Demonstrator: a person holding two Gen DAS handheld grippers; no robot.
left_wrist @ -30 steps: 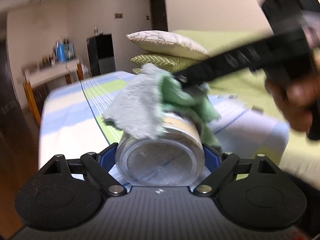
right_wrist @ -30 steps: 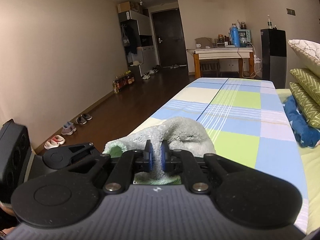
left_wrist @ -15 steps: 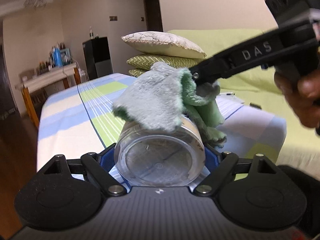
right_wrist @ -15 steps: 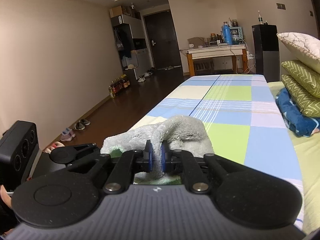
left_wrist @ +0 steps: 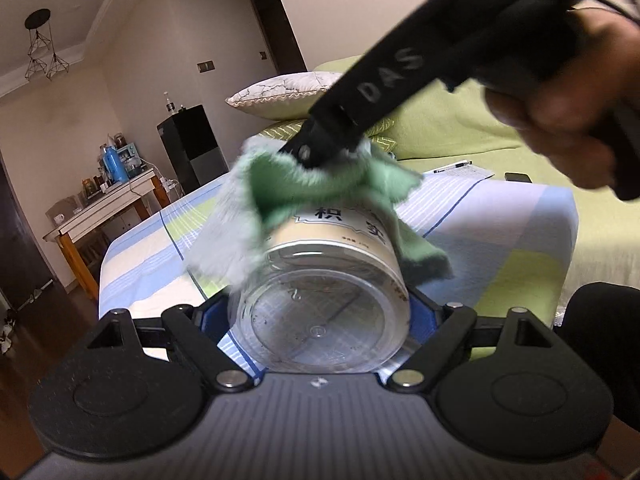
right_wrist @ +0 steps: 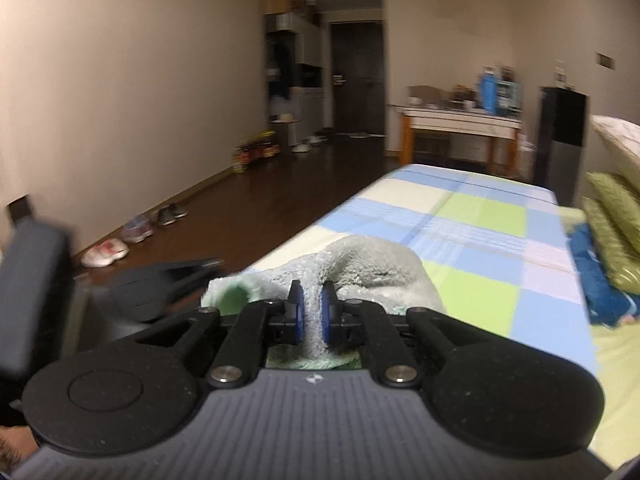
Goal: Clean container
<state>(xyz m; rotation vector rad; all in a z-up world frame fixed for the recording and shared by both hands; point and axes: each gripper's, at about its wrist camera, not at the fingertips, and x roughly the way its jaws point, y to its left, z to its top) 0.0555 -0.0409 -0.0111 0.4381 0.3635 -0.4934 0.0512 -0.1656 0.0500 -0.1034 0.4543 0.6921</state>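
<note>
A clear plastic container (left_wrist: pixel 320 304) with a cream label lies on its side, its round base toward the left wrist camera. My left gripper (left_wrist: pixel 320 316) is shut on it, blue pads pressing both sides. A green and grey cloth (left_wrist: pixel 304 196) drapes over the container's far end. My right gripper (left_wrist: pixel 320 148) comes in from the upper right, held by a hand (left_wrist: pixel 560 112), and pinches that cloth. In the right wrist view the right gripper (right_wrist: pixel 313 316) is shut on a fold of the cloth (right_wrist: pixel 360 264); the left gripper's body (right_wrist: pixel 160 284) shows at left.
Below lies a bed with a blue, green and white checked sheet (left_wrist: pixel 500 216). Pillows (left_wrist: pixel 288 88) are stacked behind. A wooden table (left_wrist: pixel 108 204) with bottles and a black cabinet (left_wrist: pixel 188 148) stand at the far wall. Shoes (right_wrist: pixel 132 232) line the dark floor.
The container has rolled in the left gripper, so its printed label now faces up. The right gripper and cloth have shifted over the container's top, and the cloth shows more green.
</note>
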